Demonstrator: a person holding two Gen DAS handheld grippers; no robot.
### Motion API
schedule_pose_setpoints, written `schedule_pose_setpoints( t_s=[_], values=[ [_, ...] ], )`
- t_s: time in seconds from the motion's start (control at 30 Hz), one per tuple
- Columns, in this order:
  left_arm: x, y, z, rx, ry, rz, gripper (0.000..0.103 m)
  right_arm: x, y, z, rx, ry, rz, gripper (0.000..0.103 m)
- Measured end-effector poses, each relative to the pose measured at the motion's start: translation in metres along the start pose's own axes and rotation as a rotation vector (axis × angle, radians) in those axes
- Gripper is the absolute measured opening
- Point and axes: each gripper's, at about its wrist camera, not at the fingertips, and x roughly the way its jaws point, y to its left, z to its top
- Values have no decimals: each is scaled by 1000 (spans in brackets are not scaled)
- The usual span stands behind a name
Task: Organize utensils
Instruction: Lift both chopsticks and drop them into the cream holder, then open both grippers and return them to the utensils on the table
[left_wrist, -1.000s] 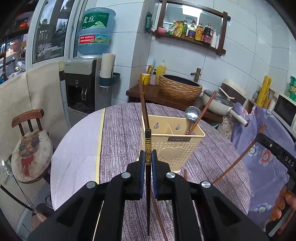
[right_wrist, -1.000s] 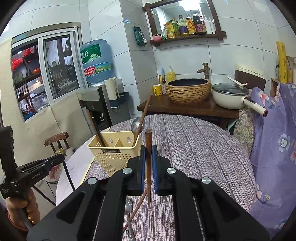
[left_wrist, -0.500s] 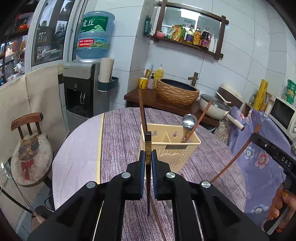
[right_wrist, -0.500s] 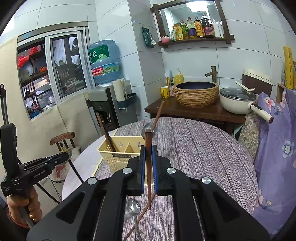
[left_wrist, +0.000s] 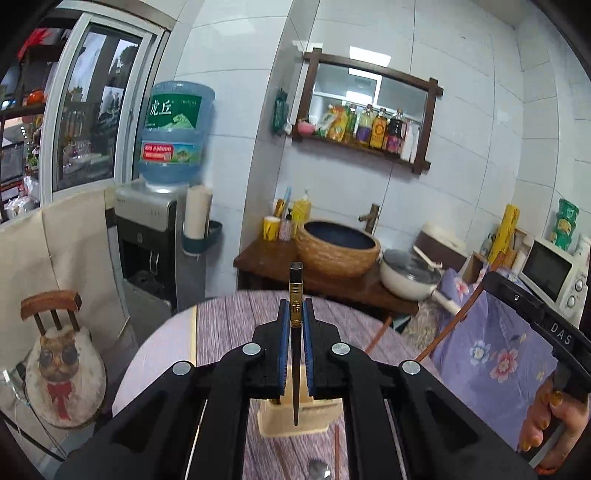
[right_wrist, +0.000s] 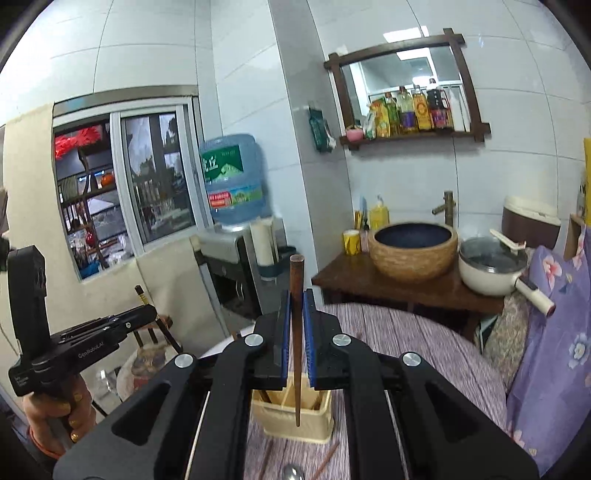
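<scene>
My left gripper (left_wrist: 295, 314) is shut on a black chopstick (left_wrist: 295, 354) with a gold band, held upright, its tip hanging over the cream utensil basket (left_wrist: 291, 421) far below. My right gripper (right_wrist: 294, 306) is shut on a brown wooden chopstick (right_wrist: 296, 332), also upright, its tip over the same basket (right_wrist: 291, 417). The basket's dividers show in the right wrist view, with another chopstick inside. A spoon bowl (right_wrist: 293, 472) and a loose chopstick (right_wrist: 325, 461) lie on the striped tablecloth (right_wrist: 424, 343) in front of the basket.
The other handheld gripper (left_wrist: 535, 321) and a hand show at the right of the left wrist view. Behind the round table stand a wooden counter with a woven basin (left_wrist: 338, 251), a white pot (left_wrist: 410, 277), a water dispenser (left_wrist: 147, 236) and a cat-cushion chair (left_wrist: 62, 365).
Both grippers have risen well above the table with their chopsticks still clamped. The basket has dropped low in both views and is now largely hidden behind the jaws.
</scene>
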Motion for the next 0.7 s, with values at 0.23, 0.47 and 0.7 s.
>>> schedule_pose_setpoints(
  t_s=[0.23,0.47,0.7],
  values=[
    [45,-2,0,-22,24,57,8,50,2,-4,-3,28,-44,8],
    [84,5,-50,-29,131,77,8,94,-5,-58,15,135,-49,8],
    [106,13,-80,-40,207,88,8,113,-10,-90,27,194,-59,8]
  ],
)
